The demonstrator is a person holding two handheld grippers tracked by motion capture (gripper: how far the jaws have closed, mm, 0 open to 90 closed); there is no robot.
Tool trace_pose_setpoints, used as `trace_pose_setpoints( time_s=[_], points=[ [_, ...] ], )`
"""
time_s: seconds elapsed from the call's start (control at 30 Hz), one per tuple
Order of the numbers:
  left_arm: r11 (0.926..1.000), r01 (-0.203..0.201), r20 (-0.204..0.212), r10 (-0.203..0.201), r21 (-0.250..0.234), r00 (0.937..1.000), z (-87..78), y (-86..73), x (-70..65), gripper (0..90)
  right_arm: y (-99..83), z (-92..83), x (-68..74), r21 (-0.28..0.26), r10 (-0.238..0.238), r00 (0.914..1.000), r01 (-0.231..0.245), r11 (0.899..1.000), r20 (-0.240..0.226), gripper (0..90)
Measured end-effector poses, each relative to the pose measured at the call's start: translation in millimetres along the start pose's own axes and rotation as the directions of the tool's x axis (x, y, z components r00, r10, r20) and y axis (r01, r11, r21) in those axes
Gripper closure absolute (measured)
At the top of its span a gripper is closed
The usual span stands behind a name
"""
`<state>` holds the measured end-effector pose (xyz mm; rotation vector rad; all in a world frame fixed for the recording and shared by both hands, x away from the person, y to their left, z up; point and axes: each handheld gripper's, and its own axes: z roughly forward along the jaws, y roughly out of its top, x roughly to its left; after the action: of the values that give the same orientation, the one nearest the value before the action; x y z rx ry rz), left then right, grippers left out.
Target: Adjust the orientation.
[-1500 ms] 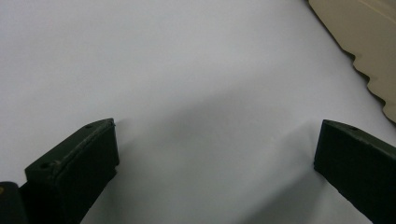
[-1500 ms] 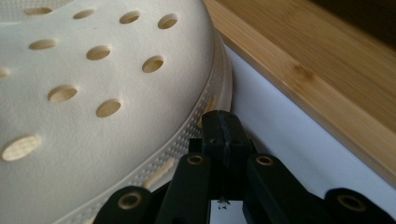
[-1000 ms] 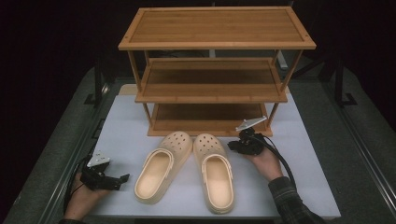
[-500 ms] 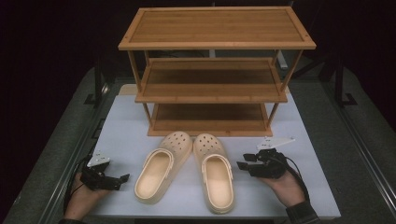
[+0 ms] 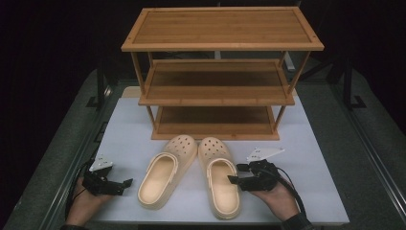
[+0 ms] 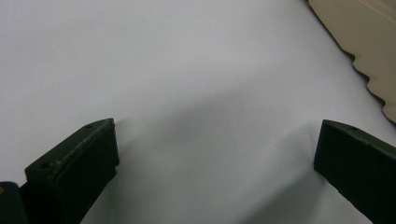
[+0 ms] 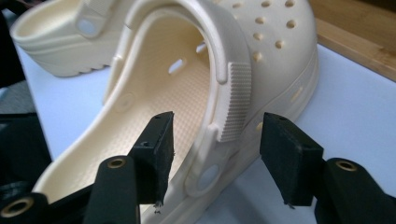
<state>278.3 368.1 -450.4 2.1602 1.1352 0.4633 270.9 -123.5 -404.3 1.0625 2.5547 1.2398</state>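
Two cream clogs lie side by side on the white table top, toes toward the rack: the left clog [image 5: 165, 175] and the right clog [image 5: 220, 175]. My right gripper [image 5: 234, 173] is open at the right clog's outer side. In the right gripper view the gripper [image 7: 218, 120] straddles the clog [image 7: 187, 88]: one jaw is inside the opening and the other outside the side wall beside the ribbed strap [image 7: 238, 100], with gaps on both sides. My left gripper [image 5: 125, 183] rests open on the table left of the left clog. Its own view shows the gripper [image 6: 218, 128] over bare table, with a clog sole edge [image 6: 369, 51] at the upper right.
A three-tier bamboo shoe rack [image 5: 220, 43] stands at the back of the white table top [image 5: 316, 158], its bottom shelf [image 5: 215, 122] just behind the clogs' toes. Dark floor surrounds the table on both sides.
My right gripper has come back from near the rack's lower right corner toward the front and now sits at the right clog's side wall. The left gripper and both clogs have stayed put.
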Motion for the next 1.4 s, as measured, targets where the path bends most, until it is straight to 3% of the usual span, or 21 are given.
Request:
trace_pose_setpoints(
  time_s=[0.1,0.4,0.73,0.77,0.93,1.03,1.23,1.37,1.4],
  points=[
    [1.0000,0.000,0.000,0.000,0.000,1.0000,0.0,0.0,0.0,0.0,0.0,4.9,-0.8,0.019,-0.020,0.9993,0.020,1.000,0.030,45.5],
    [1.0000,0.000,0.001,0.000,0.000,1.0000,0.0,0.0,0.0,0.0,0.9,-1.0,-7.0,0.014,-0.023,0.9971,0.022,1.000,0.073,46.5],
    [1.0000,0.001,0.000,-0.001,0.000,1.0000,0.1,0.0,0.0,0.0,-0.5,-12.3,-30.4,0.003,0.000,0.9882,0.000,1.000,0.153,46.5],
    [1.0000,0.001,0.000,-0.001,0.000,1.0000,0.0,0.0,0.0,0.0,-1.5,-13.7,-35.0,-0.004,0.018,0.9909,-0.018,1.000,0.133,46.1],
    [1.0000,0.002,0.004,-0.002,0.002,1.0000,-0.3,0.5,0.3,0.0,-1.5,-16.2,-34.0,-0.018,0.009,0.9942,-0.008,1.000,0.107,44.2],
    [0.9994,0.032,0.032,-0.032,0.009,0.9990,-3.9,3.8,2.1,0.0,-1.6,-19.1,-34.2,-0.028,0.011,0.9958,-0.008,1.000,0.090,40.8],
    [0.9976,0.038,0.078,-0.033,-0.058,0.9964,-22.4,19.7,-4.1,0.0,-1.4,-23.9,-34.0,-0.050,0.014,0.9976,-0.011,0.999,0.067,36.0],
    [0.9955,-0.002,0.098,0.011,-0.095,0.9951,-31.1,34.3,-17.0,0.0,0.9,-23.2,-32.2,-0.051,0.008,0.9980,-0.005,0.999,0.062,33.0],
    [0.9945,-0.022,0.119,0.034,-0.102,0.9923,-32.1,41.5,-25.0,0.0,2.1,-22.0,-31.3,-0.047,0.002,0.9982,0.000,0.999,0.061,32.5]
  ],
)
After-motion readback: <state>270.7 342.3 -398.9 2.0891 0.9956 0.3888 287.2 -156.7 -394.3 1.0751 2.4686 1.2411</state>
